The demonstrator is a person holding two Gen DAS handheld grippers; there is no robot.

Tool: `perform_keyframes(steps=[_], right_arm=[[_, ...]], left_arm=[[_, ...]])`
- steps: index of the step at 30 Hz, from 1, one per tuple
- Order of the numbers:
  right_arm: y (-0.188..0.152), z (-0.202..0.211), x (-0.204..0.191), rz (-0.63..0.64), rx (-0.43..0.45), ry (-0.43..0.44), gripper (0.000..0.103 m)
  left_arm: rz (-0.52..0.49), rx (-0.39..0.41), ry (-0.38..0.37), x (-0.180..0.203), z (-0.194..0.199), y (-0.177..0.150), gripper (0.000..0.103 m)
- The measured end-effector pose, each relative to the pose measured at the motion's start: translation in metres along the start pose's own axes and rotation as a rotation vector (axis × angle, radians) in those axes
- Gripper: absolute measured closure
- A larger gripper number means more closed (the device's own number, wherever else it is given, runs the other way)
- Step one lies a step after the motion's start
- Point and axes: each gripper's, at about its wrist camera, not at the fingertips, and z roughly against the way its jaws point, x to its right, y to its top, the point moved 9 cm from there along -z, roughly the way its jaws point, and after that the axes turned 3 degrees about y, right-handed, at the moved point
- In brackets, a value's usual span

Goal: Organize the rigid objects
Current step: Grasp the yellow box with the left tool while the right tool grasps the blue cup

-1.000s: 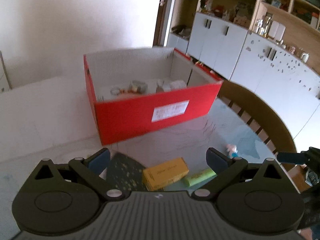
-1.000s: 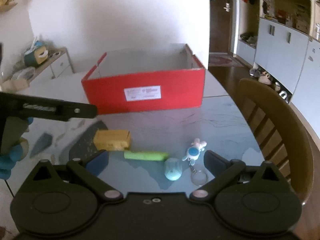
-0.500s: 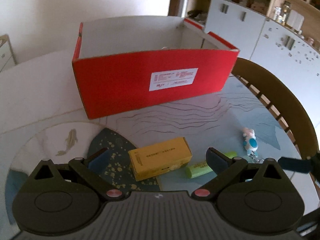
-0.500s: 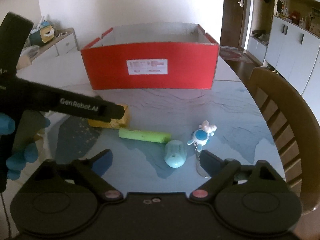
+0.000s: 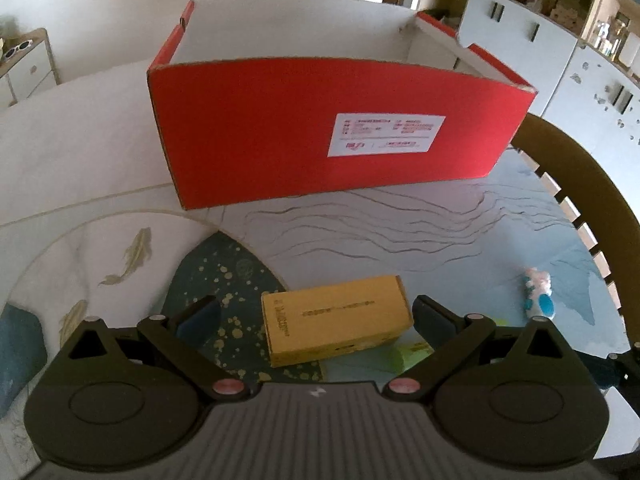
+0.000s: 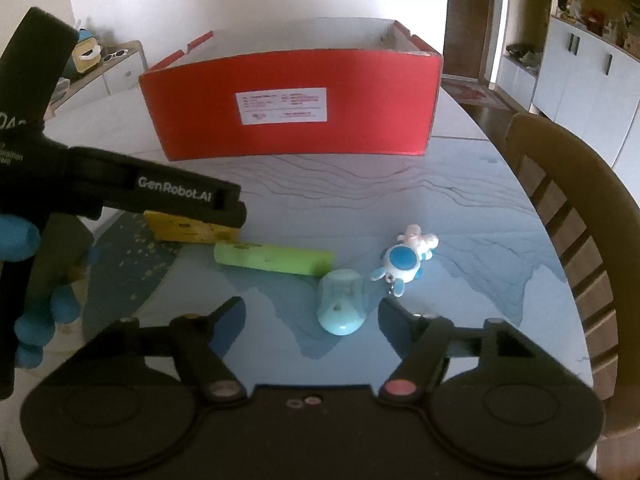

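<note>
A yellow box [image 5: 338, 330] lies on the table between the fingers of my open left gripper [image 5: 316, 316], nearer the right finger. A green tube [image 6: 274, 259] lies beside it, partly hidden in the left wrist view [image 5: 412, 354]. A pale blue cap-shaped object [image 6: 342, 306] lies between the fingers of my open right gripper [image 6: 312, 312]. A blue and white toy keychain [image 6: 402, 264] lies just right of it. The red cardboard box [image 5: 320, 136] stands open behind them; its inside is hidden. The left gripper's body [image 6: 120, 188] covers most of the yellow box [image 6: 188, 232] in the right wrist view.
A wooden chair [image 6: 576, 216] stands at the table's right edge. White cabinets [image 5: 560, 52] line the far right wall. A low sideboard [image 6: 108, 64] stands at the back left. The table [image 6: 360, 184] has a printed wave pattern.
My left gripper has come down and forward, so the yellow box now sits between its fingers. My right gripper has moved closer to the pale blue object.
</note>
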Motion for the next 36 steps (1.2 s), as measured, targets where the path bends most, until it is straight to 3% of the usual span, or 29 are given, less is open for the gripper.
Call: perform_keyframes(steps=[9, 13, 17, 22, 36], right_arm=[[0.002, -0.009, 0.012, -0.055, -0.016, -0.022, 0.049], [0.003, -0.009, 0.013, -0.056, -0.015, -0.028, 0.057], [0.004, -0.010, 0.014, -0.053, -0.017, -0.042, 0.064], [0.004, -0.009, 0.015, -0.047, -0.022, -0.059, 0.072], [0.011, 0.009, 0.013, -0.048, -0.001, -0.082, 0.073]], left_arm=[[0.014, -0.004, 0.007, -0.001, -0.002, 0.000, 0.003], [0.009, -0.005, -0.001, 0.001, -0.001, 0.000, 0.011], [0.005, -0.007, -0.012, 0.002, 0.001, 0.001, 0.025], [-0.002, -0.012, -0.017, 0.002, 0.001, 0.002, 0.025], [-0.011, -0.022, -0.032, -0.009, 0.017, 0.001, 0.026]])
